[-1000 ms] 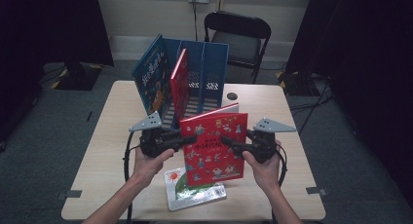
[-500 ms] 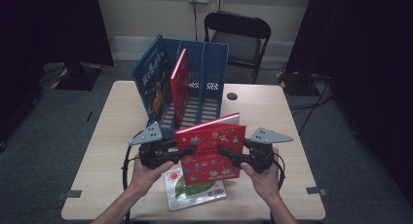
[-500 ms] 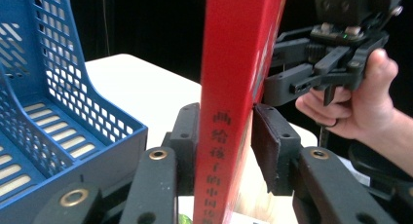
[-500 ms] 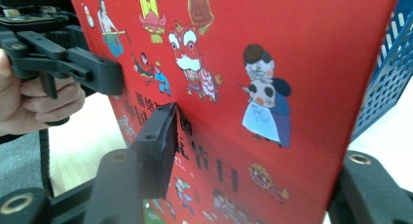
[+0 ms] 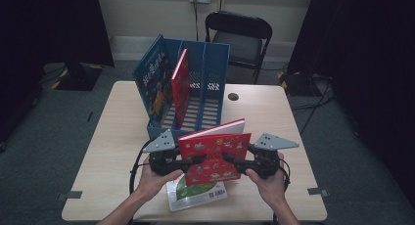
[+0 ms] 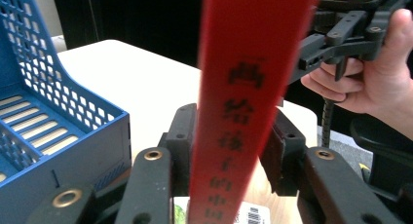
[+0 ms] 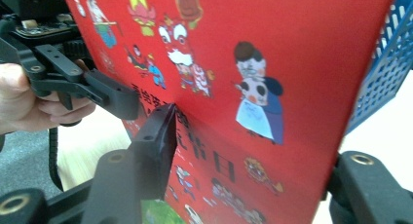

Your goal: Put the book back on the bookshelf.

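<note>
A red picture book (image 5: 215,154) hangs tilted over the table's front, its white page edge facing up. My right gripper (image 5: 230,159) is shut on its right side; in the right gripper view one pad (image 7: 163,126) presses on the illustrated cover (image 7: 272,63), and the other jaw sits behind the book's edge. My left gripper (image 5: 198,160) is at the book's left side. In the left gripper view the red spine (image 6: 243,87) stands between my left gripper's (image 6: 231,136) jaws, which have just been opening and flank it loosely.
A blue file rack (image 5: 215,63) stands at the table's back, with a blue book (image 5: 151,83) and a red book (image 5: 180,85) leaning in its left slots. A green-and-white book (image 5: 195,193) lies flat under the grippers. A black chair (image 5: 240,34) stands behind the table (image 5: 112,137).
The red book has tipped from nearly upright to a flatter slant. It has sunk toward the table with both grippers.
</note>
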Demonstrator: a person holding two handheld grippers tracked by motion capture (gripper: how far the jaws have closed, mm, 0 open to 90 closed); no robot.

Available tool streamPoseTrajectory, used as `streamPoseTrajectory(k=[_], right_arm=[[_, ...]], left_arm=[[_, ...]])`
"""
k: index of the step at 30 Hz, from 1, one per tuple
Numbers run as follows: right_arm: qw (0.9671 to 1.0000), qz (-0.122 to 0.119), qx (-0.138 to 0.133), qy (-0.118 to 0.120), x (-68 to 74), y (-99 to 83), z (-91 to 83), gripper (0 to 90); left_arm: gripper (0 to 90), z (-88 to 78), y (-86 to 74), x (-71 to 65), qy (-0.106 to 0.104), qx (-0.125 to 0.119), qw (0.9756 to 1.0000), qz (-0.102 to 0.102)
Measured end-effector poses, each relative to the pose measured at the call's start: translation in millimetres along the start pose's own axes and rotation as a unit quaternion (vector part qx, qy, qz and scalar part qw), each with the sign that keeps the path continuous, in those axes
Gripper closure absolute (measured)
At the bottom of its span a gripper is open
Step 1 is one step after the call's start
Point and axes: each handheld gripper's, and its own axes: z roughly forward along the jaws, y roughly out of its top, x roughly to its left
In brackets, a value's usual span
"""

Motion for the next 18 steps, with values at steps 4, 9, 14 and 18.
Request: streamPoseTrajectory(k=[4, 9, 14, 18], right_arm=[[0.9999, -0.003, 0.001, -0.015, 0.2, -0.9, -6.3, 38.1], [0.9993, 0.0, 0.0, -0.037, -2.3, -5.4, -14.8, 35.4], [0.9987, 0.011, 0.009, -0.05, -8.1, -10.2, -11.9, 30.6], [0.9983, 0.014, 0.021, -0.053, -10.2, -14.2, -3.1, 26.2]], left_arm=[[62.1, 0.0, -1.4, 0.5, 0.003, 0.002, 1.0, -0.004], [66.6, -0.6, -2.6, 1.6, 0.006, 0.001, 1.0, -0.007], [72.8, -0.3, -2.3, 0.9, 0.002, 0.0, 1.0, -0.007], [76.2, -0.5, -2.0, 0.3, 0.007, 0.002, 1.0, 0.0]])
